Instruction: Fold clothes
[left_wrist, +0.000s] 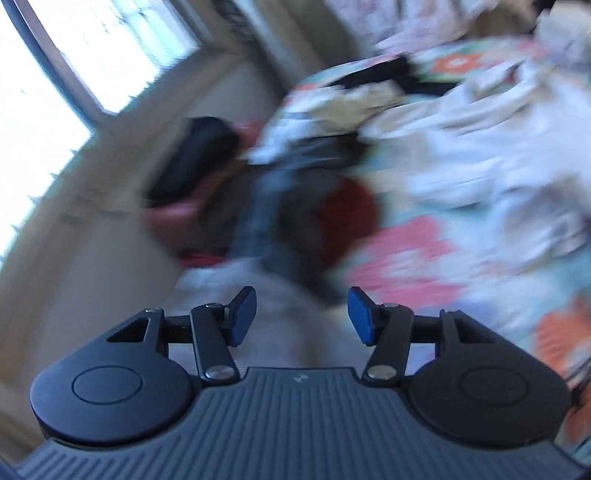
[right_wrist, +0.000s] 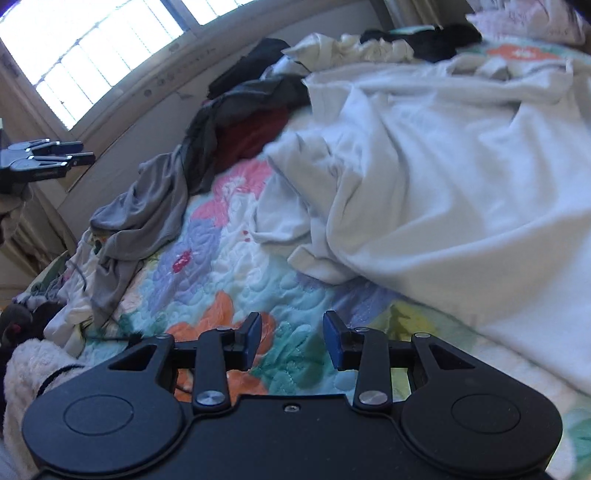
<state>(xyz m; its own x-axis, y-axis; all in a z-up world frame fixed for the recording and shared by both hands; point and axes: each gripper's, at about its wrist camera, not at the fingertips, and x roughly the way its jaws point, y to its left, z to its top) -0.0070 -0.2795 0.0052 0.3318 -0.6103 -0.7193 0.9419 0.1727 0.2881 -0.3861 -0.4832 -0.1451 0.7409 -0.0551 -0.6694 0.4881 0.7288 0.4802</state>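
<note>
A large white garment (right_wrist: 443, 177) lies spread and rumpled over the right half of the floral quilt (right_wrist: 236, 280). In the blurred left wrist view the same white garment (left_wrist: 480, 162) fills the right side. My right gripper (right_wrist: 291, 339) hovers low over the quilt near the garment's front edge, open, nothing between its blue pads. My left gripper (left_wrist: 302, 314) is open and empty, held in the air; it also shows as the left gripper (right_wrist: 79, 151) at the far left of the right wrist view, away from the clothes.
A grey garment (right_wrist: 144, 218) trails down the quilt's left side. A dark red one (right_wrist: 255, 136), dark grey and black clothes (right_wrist: 251, 66) and cream cloth (right_wrist: 362, 48) pile at the back. A window (right_wrist: 96, 55) sits behind. A fluffy white item (right_wrist: 26, 369) lies front left.
</note>
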